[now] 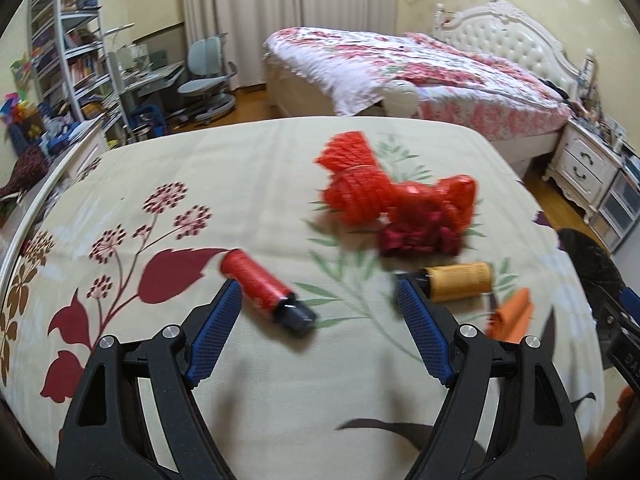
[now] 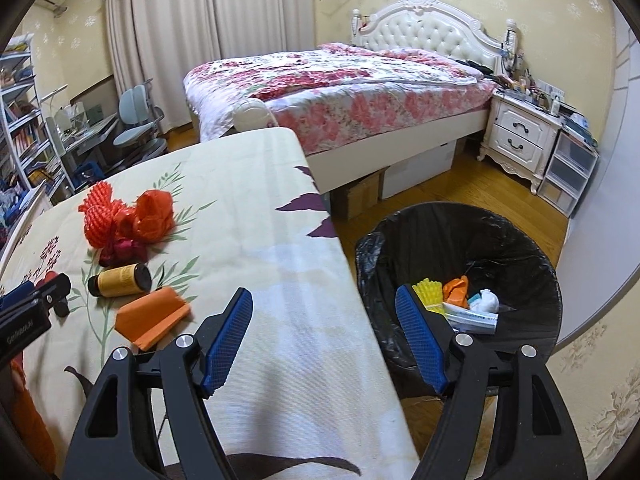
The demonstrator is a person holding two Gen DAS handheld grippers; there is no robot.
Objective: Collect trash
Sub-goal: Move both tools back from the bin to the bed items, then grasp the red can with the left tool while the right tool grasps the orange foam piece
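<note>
Collecting trash, between pickups. Both grippers hang empty over the cloth-covered surface (image 1: pixel 248 184). The left gripper (image 1: pixel 318 292) has its jaws spread wide with nothing between them, and so does the right gripper (image 2: pixel 324 300). The bin (image 2: pixel 520 240), lined with a black plastic bag, stands on the wooden floor just beside the surface's edge and already holds several pieces: a yellow ridged piece, an orange scrap, a white crumpled wad and a flat printed pack.

Trash left on the surface:
- a red cylinder (image 1: pixel 256 280) with a dark cap, lying on its side near the left gripper's left finger;
- a yellow cylinder (image 1: pixel 460 282) with black ends, also on its side, just past the right finger;
- a folded orange sheet (image 2: pixel 154 314), flat and stiff-looking, probably paper or card;
- a heap of red foam netting (image 1: pixel 360 184), ribbed and springy, touching a crinkled red plastic bag (image 1: pixel 452 196) and a dark red wad (image 1: pixel 416 240). Motion blur makes the wad's material uncertain.

Judged next move: the left gripper lowers over the red cylinder, which lies diagonally between the jaws' line, so the wrist must turn to close across its round body and not along it. The smooth cylinders may roll on the cloth. The netting will compress and may drag its neighbours along.
</note>
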